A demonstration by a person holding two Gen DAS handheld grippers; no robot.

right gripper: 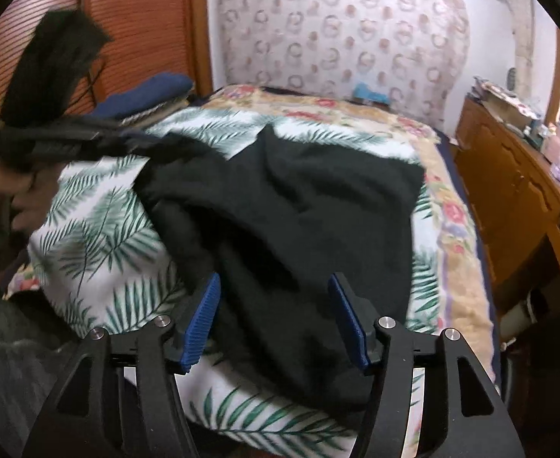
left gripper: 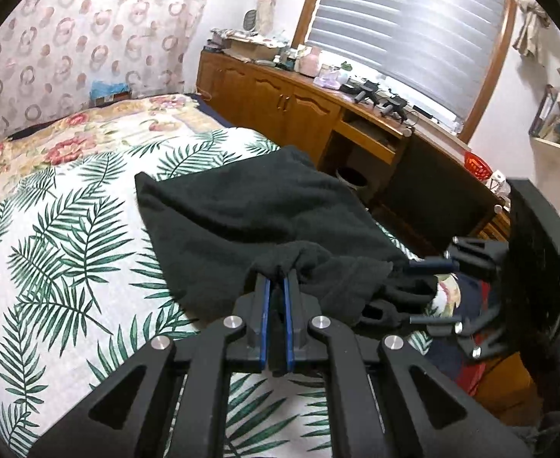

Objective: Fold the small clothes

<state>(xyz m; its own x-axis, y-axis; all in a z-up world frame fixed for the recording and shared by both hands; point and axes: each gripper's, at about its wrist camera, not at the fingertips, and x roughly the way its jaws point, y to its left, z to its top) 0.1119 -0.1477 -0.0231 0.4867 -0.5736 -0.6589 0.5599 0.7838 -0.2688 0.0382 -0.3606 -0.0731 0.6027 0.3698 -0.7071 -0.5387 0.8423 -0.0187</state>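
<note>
A black fleece garment (left gripper: 264, 210) lies spread on the palm-leaf bedspread (left gripper: 62, 244); it also shows in the right wrist view (right gripper: 299, 206). My left gripper (left gripper: 278, 278) is shut on a bunched near edge of the black garment. It also shows at the left of the right wrist view (right gripper: 154, 143), blurred. My right gripper (right gripper: 274, 286) is open, its blue pads (right gripper: 203, 324) straddling the garment's near edge, not pinching it. It shows at the right of the left wrist view (left gripper: 429, 294), open beside the cloth.
A wooden cabinet (left gripper: 280, 99) with clutter runs along the bed's right side under a window with blinds (left gripper: 406, 23). A floral quilt (left gripper: 89, 129) covers the far bed. Folded blue clothes (right gripper: 154, 91) are stacked at the bed's left by a wooden door (right gripper: 127, 19).
</note>
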